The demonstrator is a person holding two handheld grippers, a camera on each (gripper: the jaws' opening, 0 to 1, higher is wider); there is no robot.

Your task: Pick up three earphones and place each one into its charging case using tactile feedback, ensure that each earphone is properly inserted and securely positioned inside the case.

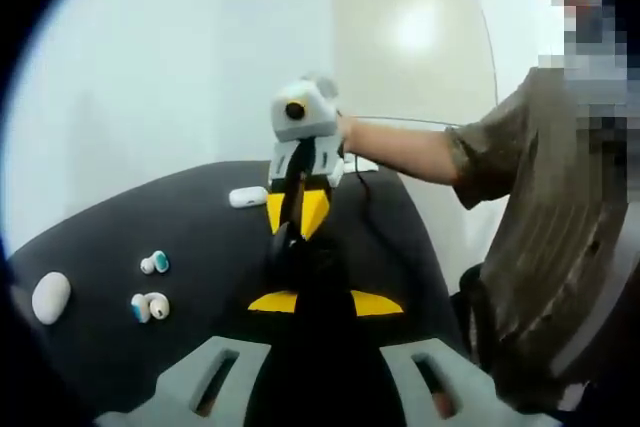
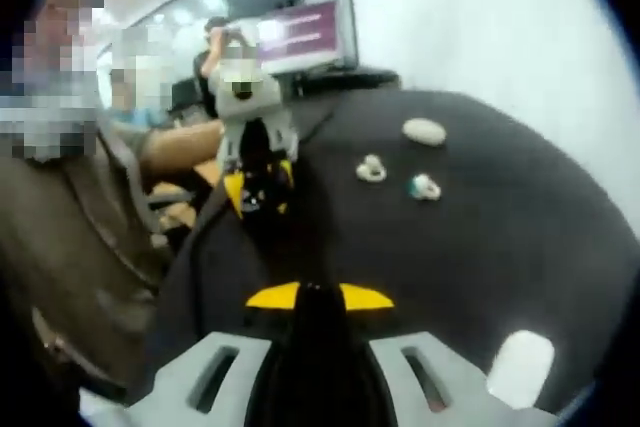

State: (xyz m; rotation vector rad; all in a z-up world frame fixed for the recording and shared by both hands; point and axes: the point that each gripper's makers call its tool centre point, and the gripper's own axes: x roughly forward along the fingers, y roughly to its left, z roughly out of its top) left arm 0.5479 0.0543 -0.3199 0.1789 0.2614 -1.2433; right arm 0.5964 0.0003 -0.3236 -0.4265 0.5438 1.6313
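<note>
Left gripper view, read from its left side across: a white closed case (image 1: 50, 297) lies on the dark table (image 1: 220, 217). To the right of that case sit two earphones touching each other (image 1: 150, 306), and just beyond them a third earphone (image 1: 154, 263) with a teal part. Farther back on the table is a second white case (image 1: 248, 196). In the middle, the left gripper (image 1: 322, 302) shows its yellow-tipped fingers brought together around a dark object (what it is, I cannot tell). Facing it, the right gripper (image 1: 296, 209) points its yellow fingers down, nearly meeting, held by a person's hand (image 1: 347, 130); the person's olive sleeve (image 1: 500, 147) is at the right.

In the right gripper view, the left gripper (image 2: 256, 190) hangs at the left of the table (image 2: 480, 207). Right of it lie a white earphone pair (image 2: 371, 169), a teal-marked earphone (image 2: 424, 187) and, behind them, a white case (image 2: 424, 131). Another white case (image 2: 520, 368) lies near the lower right. The right gripper (image 2: 318, 297) has its fingers drawn close.
</note>
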